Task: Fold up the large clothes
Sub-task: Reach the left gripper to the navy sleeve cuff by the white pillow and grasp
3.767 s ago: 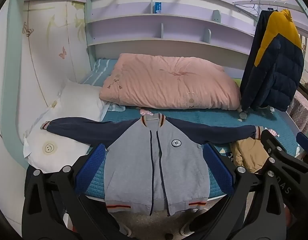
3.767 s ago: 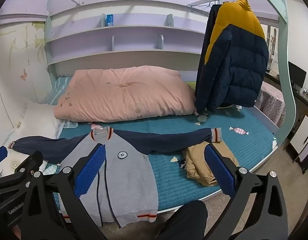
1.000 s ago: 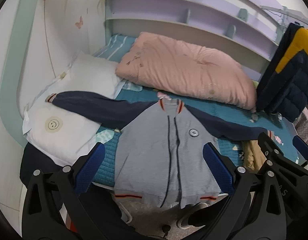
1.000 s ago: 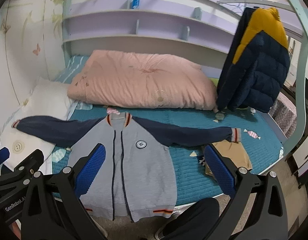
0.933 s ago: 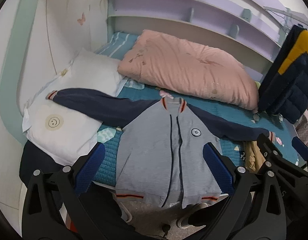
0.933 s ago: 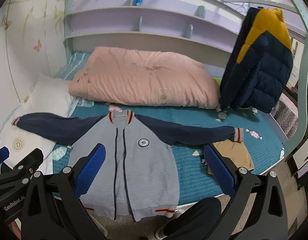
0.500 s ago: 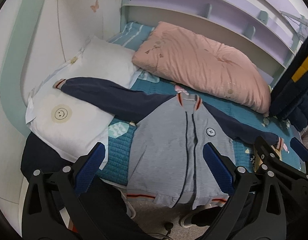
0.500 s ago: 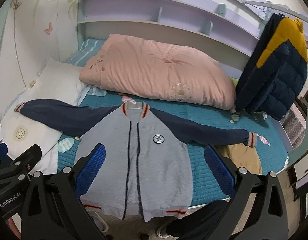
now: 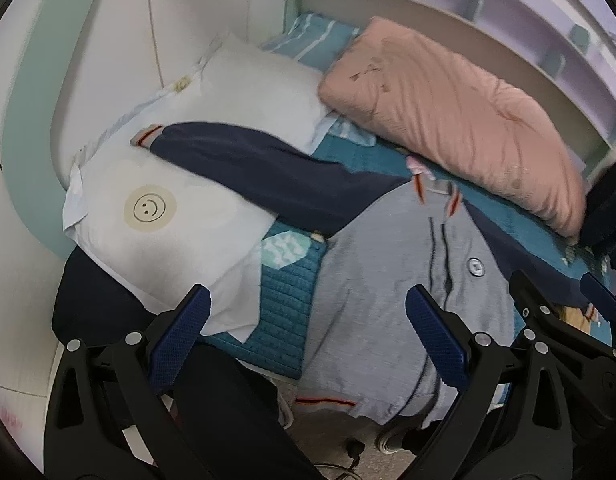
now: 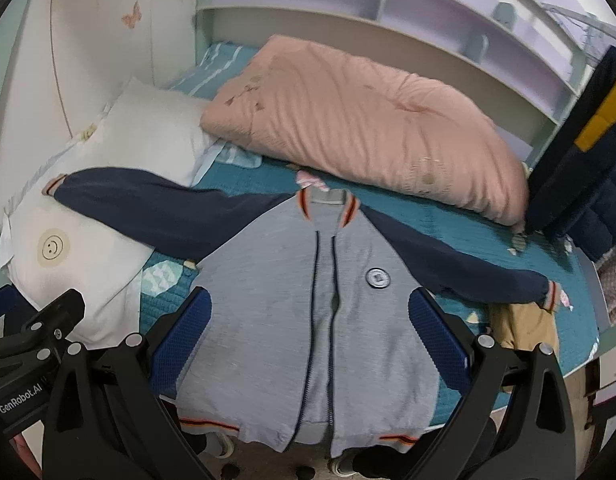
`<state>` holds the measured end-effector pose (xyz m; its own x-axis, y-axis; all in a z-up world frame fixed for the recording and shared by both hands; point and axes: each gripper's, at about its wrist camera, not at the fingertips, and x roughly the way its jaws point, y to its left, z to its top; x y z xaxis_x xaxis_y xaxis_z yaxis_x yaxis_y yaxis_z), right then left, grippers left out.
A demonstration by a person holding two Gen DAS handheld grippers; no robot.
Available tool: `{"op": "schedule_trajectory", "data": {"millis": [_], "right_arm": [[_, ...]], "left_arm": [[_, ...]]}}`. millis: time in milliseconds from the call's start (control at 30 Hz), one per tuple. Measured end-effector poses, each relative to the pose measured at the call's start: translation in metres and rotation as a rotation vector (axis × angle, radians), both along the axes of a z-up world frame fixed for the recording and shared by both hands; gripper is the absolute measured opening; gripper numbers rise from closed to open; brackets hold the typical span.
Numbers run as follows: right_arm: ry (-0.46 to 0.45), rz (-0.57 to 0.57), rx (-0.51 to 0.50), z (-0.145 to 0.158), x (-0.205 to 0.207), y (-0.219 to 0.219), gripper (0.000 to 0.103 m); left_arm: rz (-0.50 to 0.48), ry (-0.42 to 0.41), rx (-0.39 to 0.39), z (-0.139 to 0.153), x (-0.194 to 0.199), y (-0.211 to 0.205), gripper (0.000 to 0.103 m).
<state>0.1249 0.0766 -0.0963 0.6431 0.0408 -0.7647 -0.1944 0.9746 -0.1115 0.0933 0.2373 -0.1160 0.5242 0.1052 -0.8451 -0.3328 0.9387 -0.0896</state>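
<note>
On the bed (image 10: 436, 224) lie one jacket (image 10: 308, 300) and two pillows (image 10: 92, 240), both grippers' jaws spread.

The grey jacket (image 10: 308, 300) lies spread flat on the teal bedspread (image 10: 440, 220) with nothing on top of it, its hem hanging over the near bed edge. Behind the jacket's collar a pink quilt (image 10: 360, 120) blocks the way, and a white pillow (image 9: 156, 216) lies under one sleeve. Past the other sleeve's cuff lies a tan garment (image 10: 524, 328), and a hanging puffer coat (image 10: 584, 152) stands behind it.
</note>
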Motion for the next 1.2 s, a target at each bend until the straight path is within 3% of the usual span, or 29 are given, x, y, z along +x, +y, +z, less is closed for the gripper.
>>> {"op": "schedule_trajectory", "data": {"millis": [467,667,800,867,933,1000,1033,1100,1200], "right_arm": [[0.144,0.131,0.015,-0.062,0.07,0.076,0.095],[0.231,0.163,0.036,-0.088,0.119,0.095,0.095],[0.184,0.185,-0.048,-0.1,0.158,0.105,0.095],[0.223,0.196,-0.044,-0.108,0.185,0.106,0.094],[0.281,0.207,-0.003,-0.118,0.207,0.105,0.079],[0.349,0.209,0.028,-0.128,0.224,0.105,0.055],[0.386,0.21,0.061,-0.135,0.233,0.104,0.05],[0.465,0.196,0.105,-0.15,0.246,0.105,0.028],[0.589,0.162,0.192,-0.177,0.254,0.105,0.012]], "left_arm": [[0.116,0.129,0.013,-0.059,0.057,0.084,0.098],[0.107,0.068,-0.156,-0.074,0.087,0.147,0.098],[0.128,0.047,-0.208,-0.082,0.109,0.194,0.098],[0.152,0.052,-0.249,-0.088,0.118,0.222,0.098],[0.188,0.061,-0.284,-0.094,0.125,0.246,0.098],[0.22,0.053,-0.32,-0.097,0.132,0.269,0.098],[0.232,0.051,-0.333,-0.098,0.134,0.276,0.098],[0.257,0.04,-0.367,-0.102,0.141,0.292,0.098],[0.308,0.029,-0.438,-0.109,0.148,0.316,0.098]]}}
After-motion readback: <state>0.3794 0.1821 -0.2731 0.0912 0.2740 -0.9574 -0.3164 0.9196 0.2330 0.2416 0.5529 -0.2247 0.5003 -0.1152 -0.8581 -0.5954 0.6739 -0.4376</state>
